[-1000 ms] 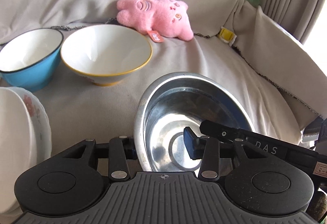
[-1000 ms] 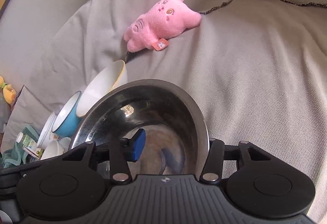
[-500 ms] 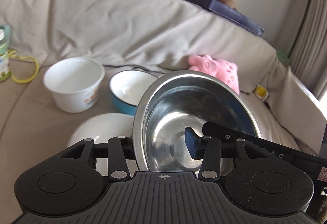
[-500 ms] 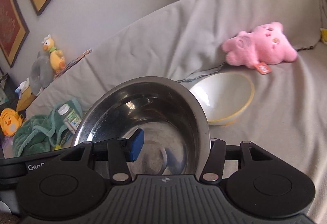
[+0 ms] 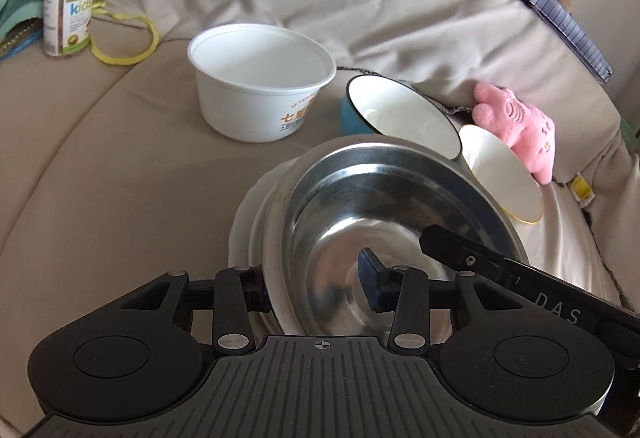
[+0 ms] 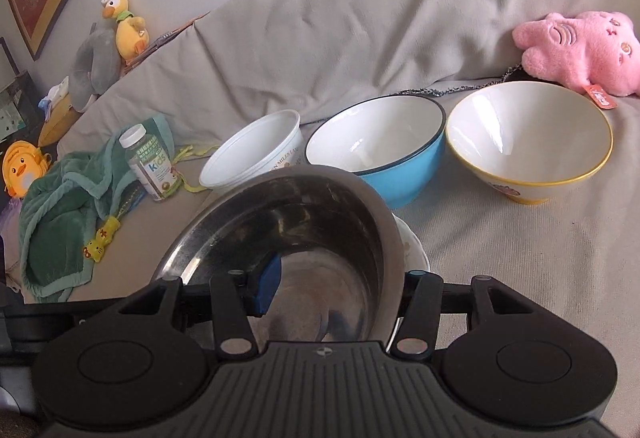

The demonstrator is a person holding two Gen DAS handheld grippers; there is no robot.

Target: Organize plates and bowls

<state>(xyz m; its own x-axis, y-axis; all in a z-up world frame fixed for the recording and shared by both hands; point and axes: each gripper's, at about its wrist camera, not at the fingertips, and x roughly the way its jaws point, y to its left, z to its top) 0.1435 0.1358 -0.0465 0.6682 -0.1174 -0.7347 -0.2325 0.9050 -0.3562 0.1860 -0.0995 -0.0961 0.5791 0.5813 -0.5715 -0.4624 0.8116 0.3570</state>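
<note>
Beige covered sofa (image 5: pixel 100 166), strewn with bowls. Steel bowl (image 5: pixel 384 222) clamped at opposite rims by left gripper (image 5: pixel 316 284) and right gripper (image 6: pixel 336 278), over white plates (image 5: pixel 244 214). Left jaws just closing on its rim. Far behind: white tub (image 5: pixel 260 86), blue bowl (image 6: pixel 384 154), yellow-rimmed bowl (image 6: pixel 528 142).

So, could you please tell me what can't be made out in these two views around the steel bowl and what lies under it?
- White plates: both views; the steel bowl covers most of them, so their number is unclear.
- Whether the steel bowl rests on the plates: hidden by its own rim.
- Left gripper: its outer pad is behind the bowl's wall.
- Right gripper: likewise.
- Bottle label: small print too small, both views.
</note>
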